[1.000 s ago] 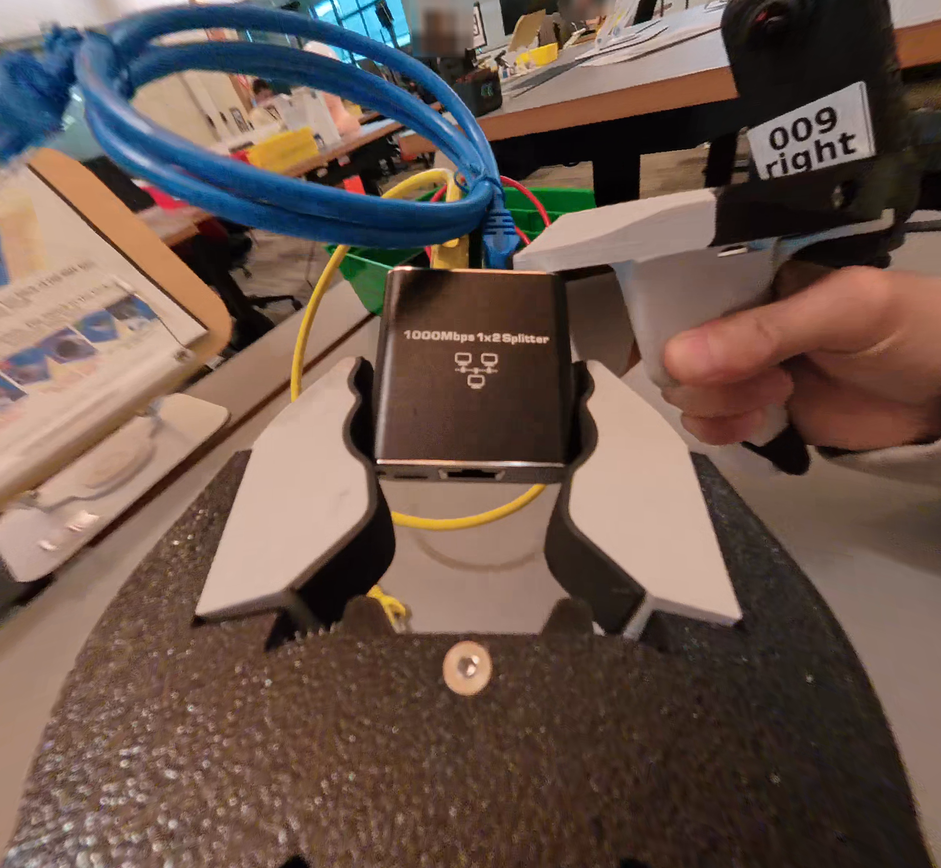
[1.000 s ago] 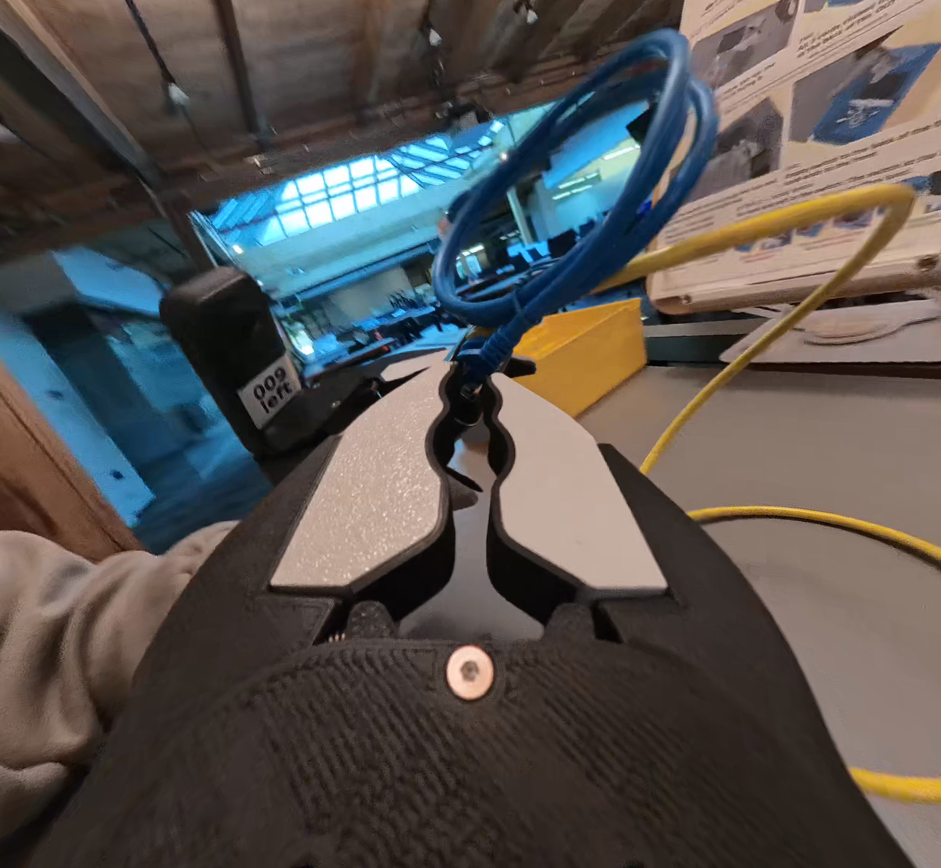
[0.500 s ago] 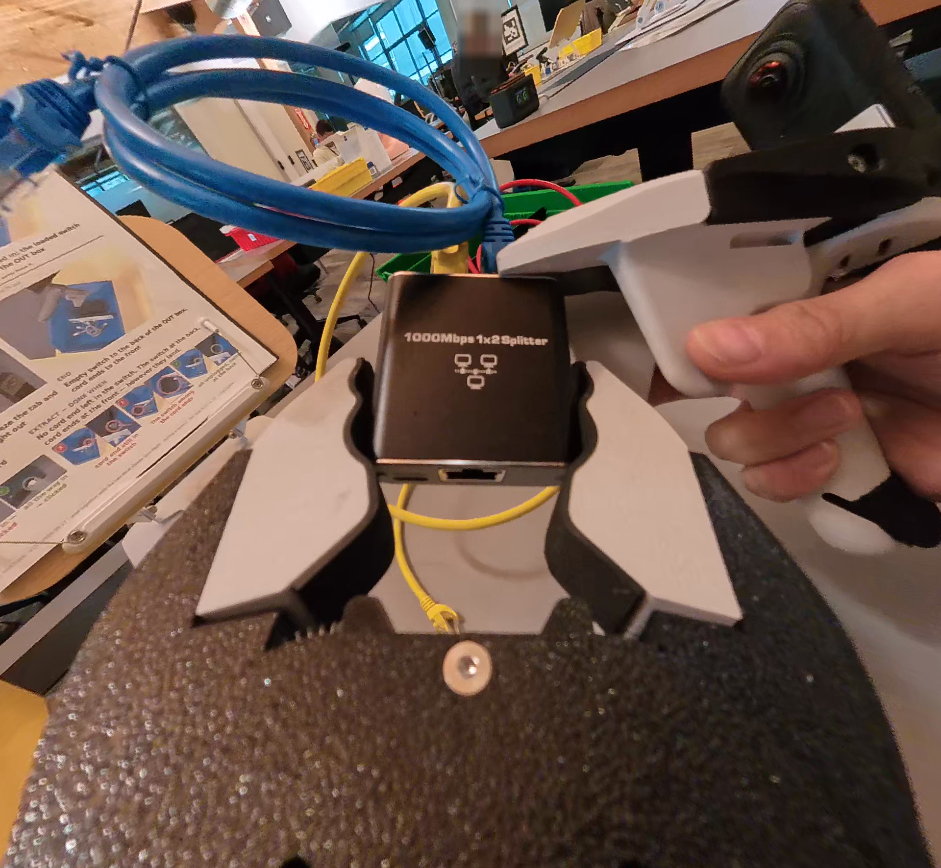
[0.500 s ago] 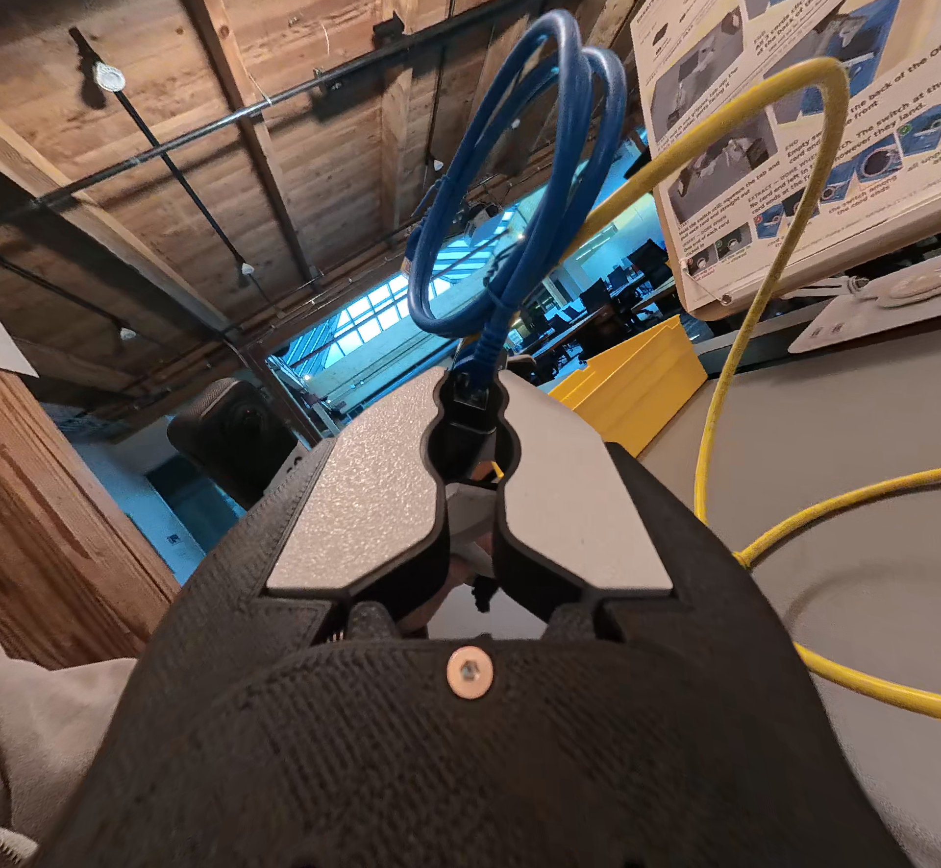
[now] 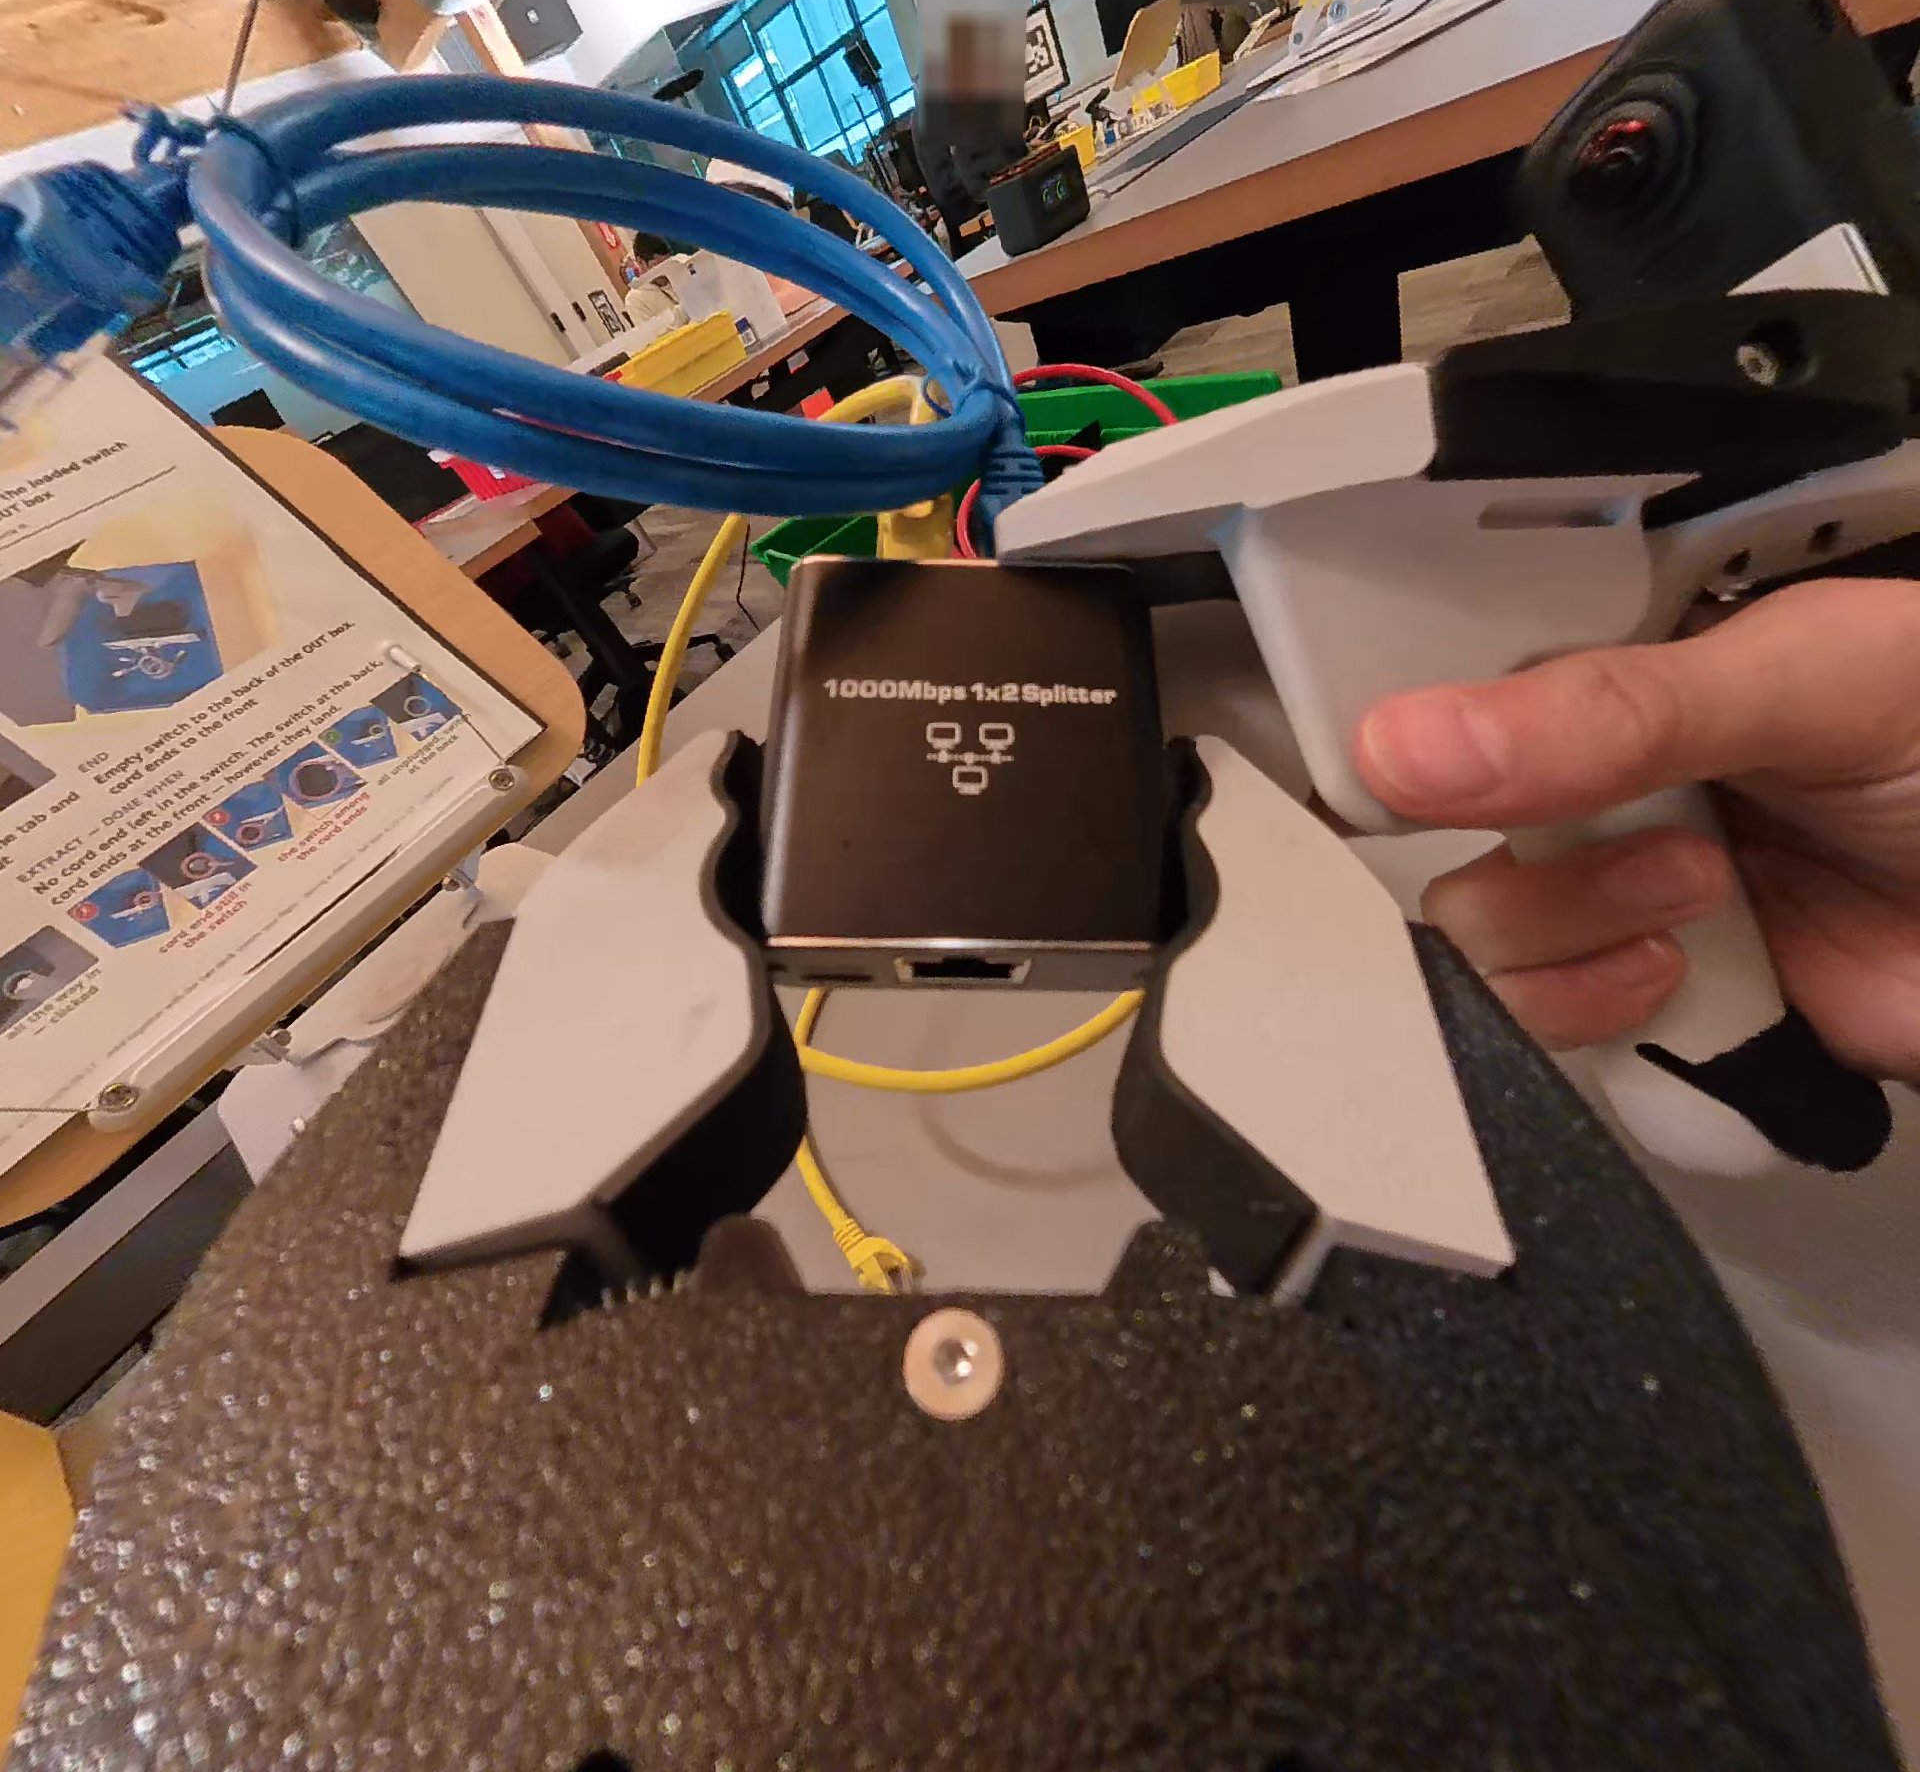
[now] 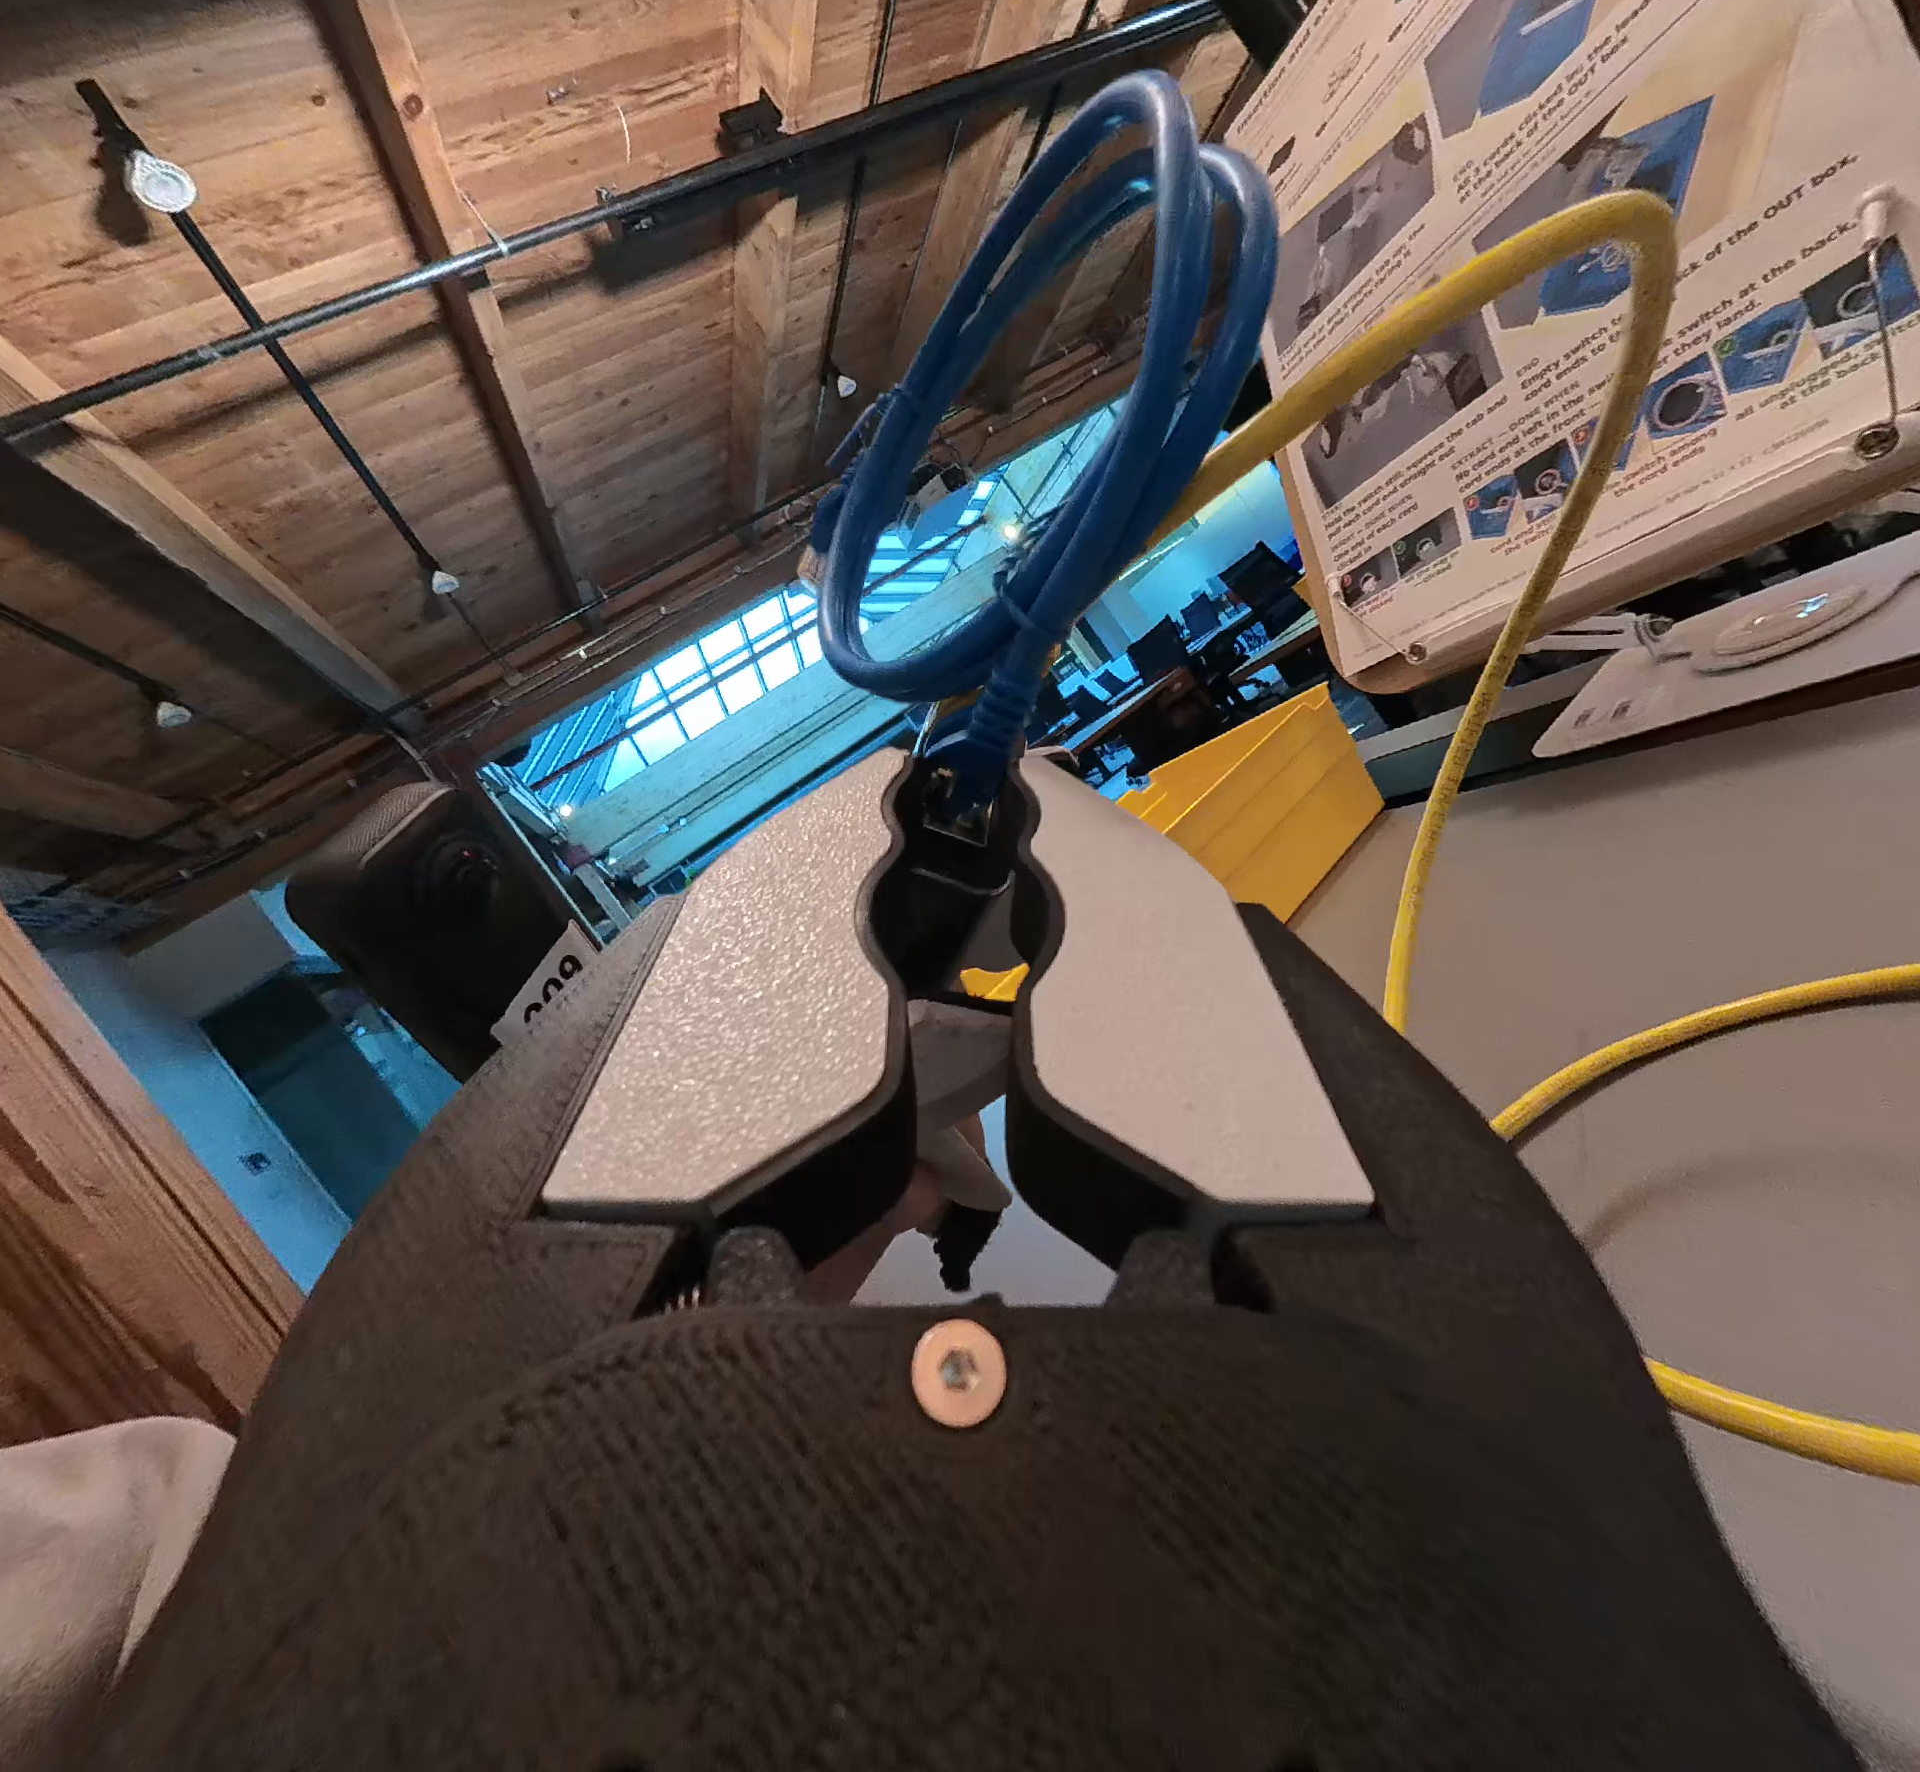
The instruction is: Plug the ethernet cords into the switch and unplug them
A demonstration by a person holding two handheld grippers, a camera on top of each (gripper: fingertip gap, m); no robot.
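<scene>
My left gripper (image 5: pixel 961 748) is shut on the sides of the black switch (image 5: pixel 961 829) and holds it above the table. A yellow cord (image 5: pixel 914 517) enters the switch's far face and loops below it. Its free yellow plug (image 5: pixel 878 1260) lies underneath. My right gripper (image 6: pixel 961 813) is shut on the plug of the coiled blue cord (image 6: pixel 1091 392). In the left wrist view it (image 5: pixel 1039 522) comes in from the right, at the switch's far face beside the yellow plug. The blue coil (image 5: pixel 582 372) stands up to the left. How deep the blue plug sits is hidden.
An instruction board (image 5: pixel 208 735) leans at the left and also shows in the right wrist view (image 6: pixel 1558 268). A green bin (image 5: pixel 831 538) holds a red cord beyond the switch. A yellow bin (image 6: pixel 1268 787) stands at the grey table (image 6: pixel 1662 891) edge. The grippers are tip to tip, or close to it.
Both grippers have tilted upward together, so more ceiling and board show. The grips on the switch and the blue plug are unchanged. The free yellow plug has come into view below.
</scene>
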